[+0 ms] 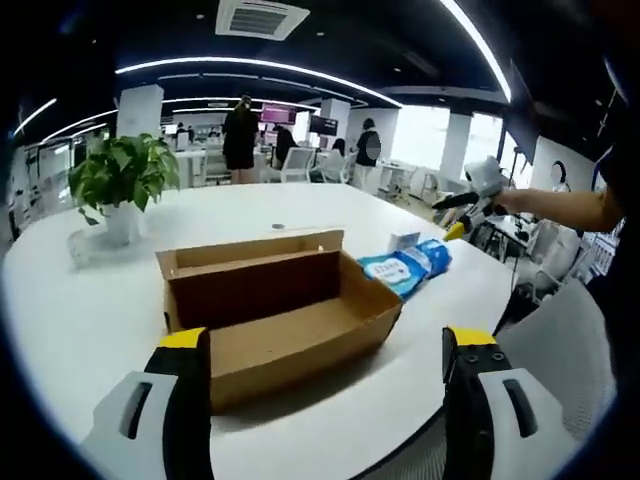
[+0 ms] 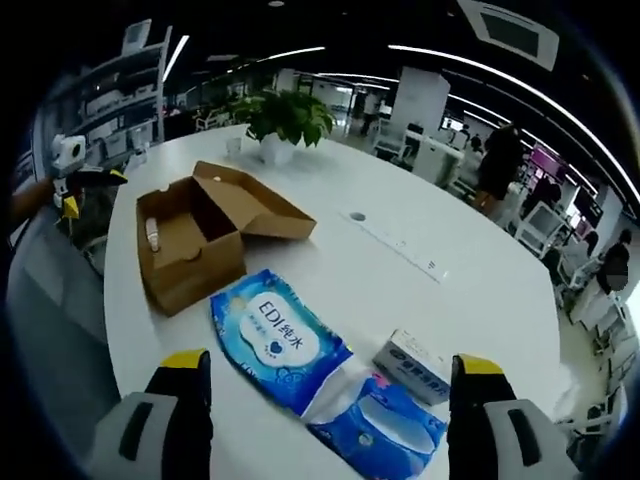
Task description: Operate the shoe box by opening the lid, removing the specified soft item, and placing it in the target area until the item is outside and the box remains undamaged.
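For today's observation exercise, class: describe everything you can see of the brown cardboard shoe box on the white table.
The brown cardboard shoe box is plain corrugated card, shallow and rectangular. Its hinged lid is folded back open, and the part of the inside in the left gripper view looks empty. It rests flat on the round white table, near the edge, with the blue soft wipes pack lying just beside it. Neither gripper touches it.

Brown cardboard box [image 1: 280, 315], blue wipes pack [image 2: 300, 360], white table [image 2: 400, 250], seemingly yellow-tipped tongs [image 1: 325, 350].
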Tool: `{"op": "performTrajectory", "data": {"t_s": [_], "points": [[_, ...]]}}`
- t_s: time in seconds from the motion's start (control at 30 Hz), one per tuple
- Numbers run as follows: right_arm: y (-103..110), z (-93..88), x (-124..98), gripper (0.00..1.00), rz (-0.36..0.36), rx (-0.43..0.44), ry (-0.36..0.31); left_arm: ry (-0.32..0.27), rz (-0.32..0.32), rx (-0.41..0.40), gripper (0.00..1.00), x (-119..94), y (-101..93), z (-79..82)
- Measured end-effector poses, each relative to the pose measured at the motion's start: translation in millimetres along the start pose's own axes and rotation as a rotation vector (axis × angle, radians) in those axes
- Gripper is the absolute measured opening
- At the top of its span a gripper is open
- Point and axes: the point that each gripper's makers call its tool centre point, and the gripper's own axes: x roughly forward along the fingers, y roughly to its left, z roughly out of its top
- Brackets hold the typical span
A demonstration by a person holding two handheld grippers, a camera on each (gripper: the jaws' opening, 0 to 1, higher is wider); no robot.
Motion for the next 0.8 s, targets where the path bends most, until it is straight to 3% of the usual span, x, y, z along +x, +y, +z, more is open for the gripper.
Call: {"op": "performTrajectory", "data": {"t_s": [0.27, 0.37, 0.8], "points": [[20.6, -2.4, -11.8, 0.99, -0.013, 0.031, -0.038, 0.037, -0.028, 0.055, 0.99, 0.1, 18.6, 14.0], [27.9, -4.5, -15.4, 0.99, -0.015, 0.045, -0.048, 0.042, -0.071, 0.048, 0.96, 0.4, 20.0, 20.0], [51.0, -14.8, -31.7, 0.99, -0.038, 0.115, -0.082, 0.101, -0.112, 0.142, 0.96, 12.9, 35.9, 35.3]]}}
